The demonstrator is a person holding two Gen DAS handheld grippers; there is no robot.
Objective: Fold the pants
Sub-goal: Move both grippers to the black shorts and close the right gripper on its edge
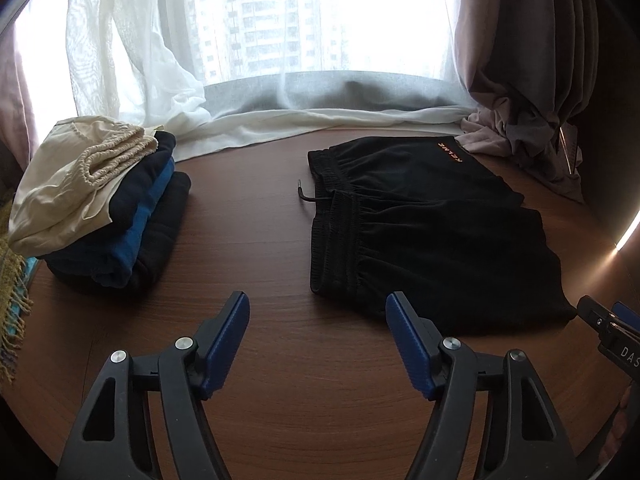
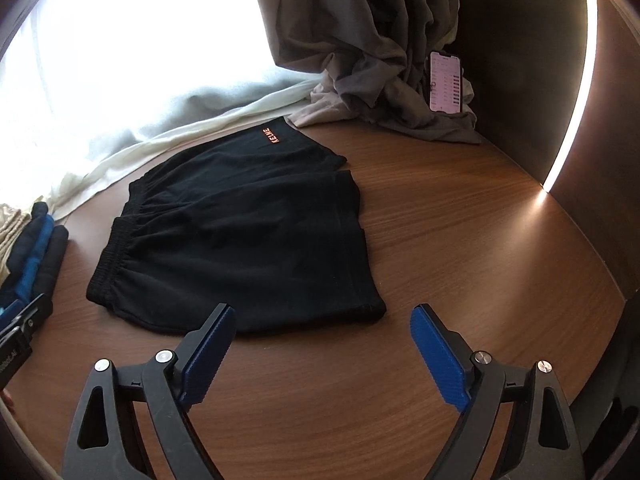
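Black shorts (image 1: 432,236) with an orange logo lie on the wooden table (image 1: 256,240), folded in half lengthwise, waistband to the left and a drawstring end poking out. In the right wrist view the same shorts (image 2: 240,248) spread across the middle. My left gripper (image 1: 318,312) hovers open just in front of the waistband's near corner, nothing between its blue pads. My right gripper (image 2: 322,322) stands open at the shorts' near hem corner, also empty. The right gripper's tip (image 1: 600,320) shows at the right edge of the left wrist view.
A stack of folded clothes (image 1: 104,216), cream on top of navy, blue and black, sits at the left. White sheer curtain (image 1: 280,128) and a bunched grey curtain (image 2: 380,92) lie along the table's back. A lit phone (image 2: 446,82) leans at the back right, by a dark wall.
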